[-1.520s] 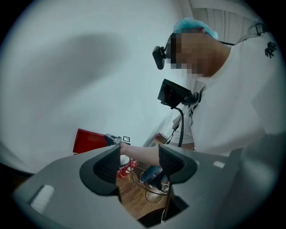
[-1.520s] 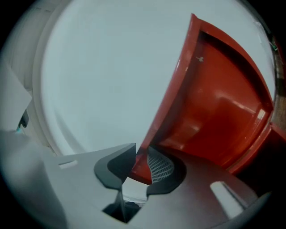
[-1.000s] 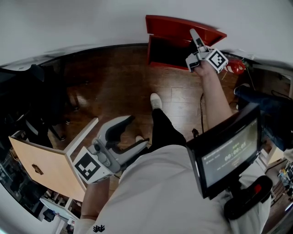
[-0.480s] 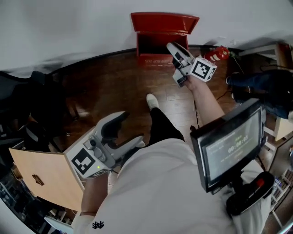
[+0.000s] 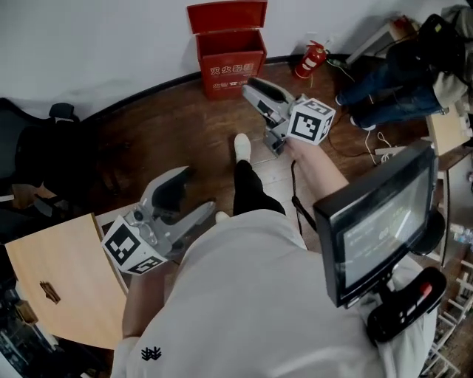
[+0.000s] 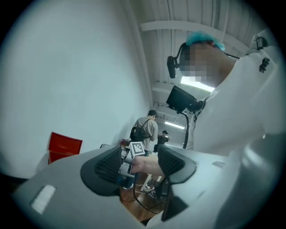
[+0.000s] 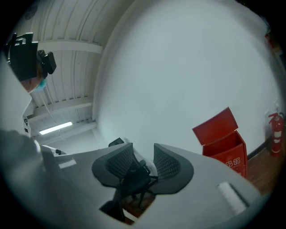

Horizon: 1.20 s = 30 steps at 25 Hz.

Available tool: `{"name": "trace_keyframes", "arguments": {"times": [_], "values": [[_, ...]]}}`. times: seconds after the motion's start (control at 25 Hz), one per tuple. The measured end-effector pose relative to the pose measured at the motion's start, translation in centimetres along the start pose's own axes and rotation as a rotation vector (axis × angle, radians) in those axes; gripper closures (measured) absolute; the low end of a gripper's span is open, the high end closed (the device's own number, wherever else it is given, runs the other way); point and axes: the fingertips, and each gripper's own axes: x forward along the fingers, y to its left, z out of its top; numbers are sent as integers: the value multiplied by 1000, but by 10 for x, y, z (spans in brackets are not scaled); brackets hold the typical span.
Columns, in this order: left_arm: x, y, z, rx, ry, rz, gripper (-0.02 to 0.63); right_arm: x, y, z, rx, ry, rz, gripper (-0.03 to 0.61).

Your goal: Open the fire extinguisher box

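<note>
The fire extinguisher box (image 5: 233,60) stands on the wood floor (image 5: 170,125) against the white wall (image 5: 89,52), lid (image 5: 225,15) raised, a red extinguisher (image 5: 309,60) near it. The right gripper (image 5: 255,92) hangs near the box without touching it, jaws apart and empty. The left gripper (image 5: 194,193), likewise apart and empty, sits low beside the person's leg (image 5: 247,196)

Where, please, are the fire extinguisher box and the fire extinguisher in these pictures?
fire extinguisher box (image 5: 235,69): head view, on its front wall.
fire extinguisher (image 5: 308,63): head view, on its red body.
</note>
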Motion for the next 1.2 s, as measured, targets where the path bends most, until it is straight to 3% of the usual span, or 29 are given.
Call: {"name": "trace_keyframes", "arguments": {"times": [0.2, 0.4, 0.88, 1.2], "values": [[-26, -66, -15, 24, 42, -30, 364, -52, 102, -26, -41, 7, 54, 449], [-33, -108, -34, 62, 45, -20, 365, -106, 170, -37, -121, 12, 97, 449], [0, -228, -87, 68, 55, -43, 367, -260, 244, -72, -217, 43, 96, 449], [2, -286, -127, 68, 79, -31, 367, -328, 279, -94, -279, 71, 116, 449]]}}
